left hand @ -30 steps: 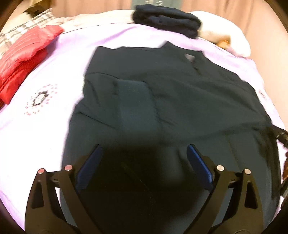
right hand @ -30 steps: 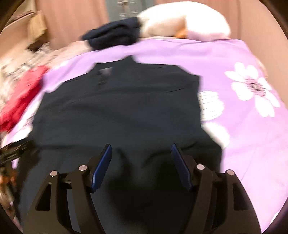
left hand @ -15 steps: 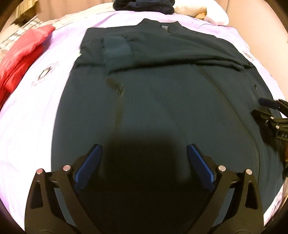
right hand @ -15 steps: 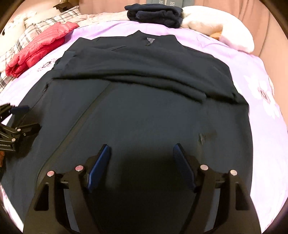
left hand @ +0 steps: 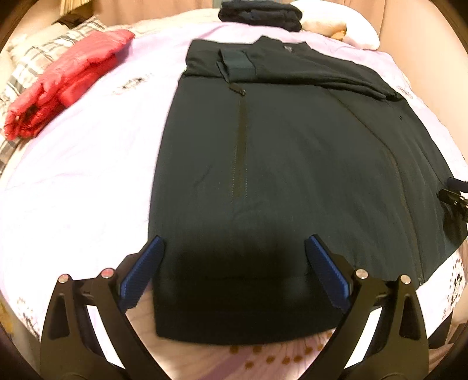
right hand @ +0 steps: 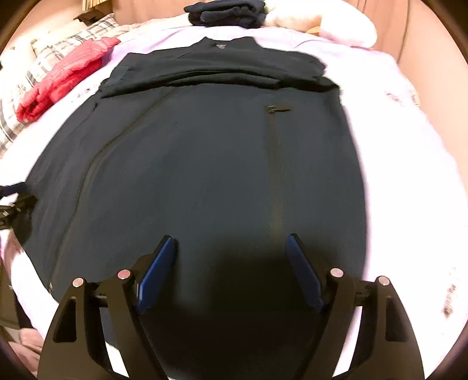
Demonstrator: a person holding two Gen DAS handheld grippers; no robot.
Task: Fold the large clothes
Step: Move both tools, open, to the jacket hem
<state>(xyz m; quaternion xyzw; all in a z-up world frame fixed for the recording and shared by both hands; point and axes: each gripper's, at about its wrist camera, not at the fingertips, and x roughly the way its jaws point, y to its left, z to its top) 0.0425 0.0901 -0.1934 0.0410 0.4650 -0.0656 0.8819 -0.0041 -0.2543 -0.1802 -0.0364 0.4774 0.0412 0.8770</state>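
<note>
A large dark navy zip-front jacket [left hand: 292,152] lies spread flat on the bed's lilac flower-print cover [left hand: 87,163], collar toward the pillows. Its sleeves are already folded across the chest in a band just below the collar, which leaves the body as a tidy rectangle, ready, I judge, to be doubled up from the hem. That would explain why both tools sit at the hem end.

The left tongs [left hand: 234,273] hover low over the jacket's near left corner, blue pads wide apart and holding nothing. The right tongs [right hand: 229,270] hang over the hem on the other side, likewise spread and empty, pointing along the jacket toward the collar.

A folded red quilted jacket [left hand: 67,79] and a folded dark garment [left hand: 260,16] lie well apart from it.
</note>
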